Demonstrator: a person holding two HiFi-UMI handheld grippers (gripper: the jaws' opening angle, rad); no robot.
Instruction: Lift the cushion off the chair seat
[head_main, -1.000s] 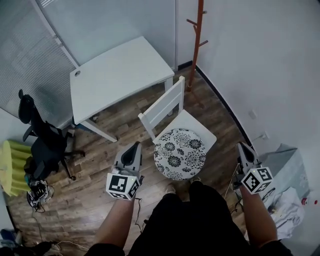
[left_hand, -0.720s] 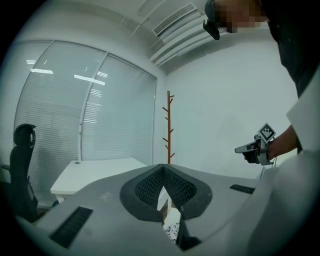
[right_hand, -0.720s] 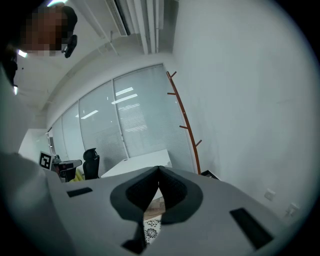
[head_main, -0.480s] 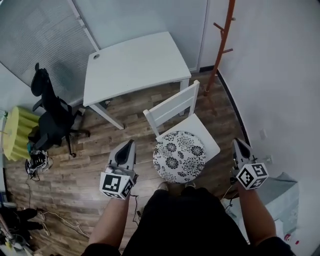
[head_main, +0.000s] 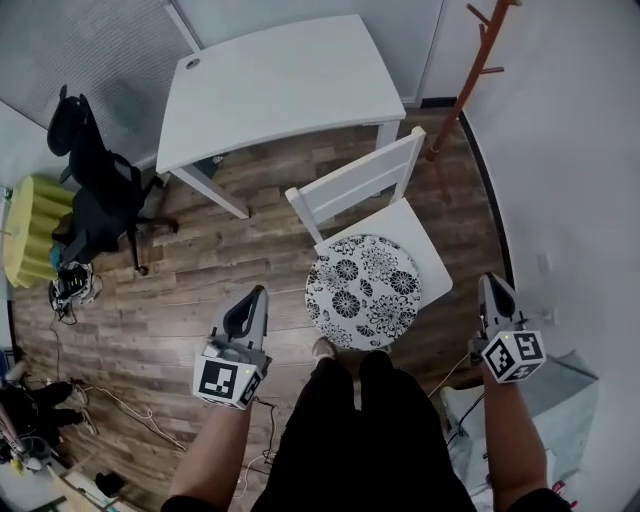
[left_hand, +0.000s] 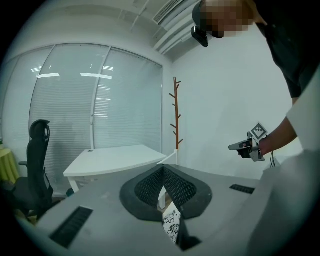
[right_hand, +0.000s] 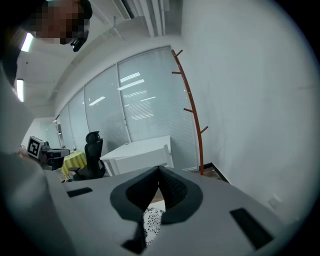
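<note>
Black-white cushion (head_main: 362, 291) between left hand-held gripper (head_main: 260, 293), right hand-held gripper (head_main: 491, 282), untouched.

Floor (head_main: 215, 268): brown wood planks; cables (head_main: 110, 405) trail at the left.
Walls (head_main: 580, 150): white; blinds (head_main: 100, 50) cover the glazing.
Furniture: white table (head_main: 280, 85), black office chair (head_main: 85, 190), yellow-draped table (head_main: 28, 230), orange coat stand (head_main: 478, 72).

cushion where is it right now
Head view, centre-right: the cushion lies on the white chair, between the left gripper and the right gripper.
</note>
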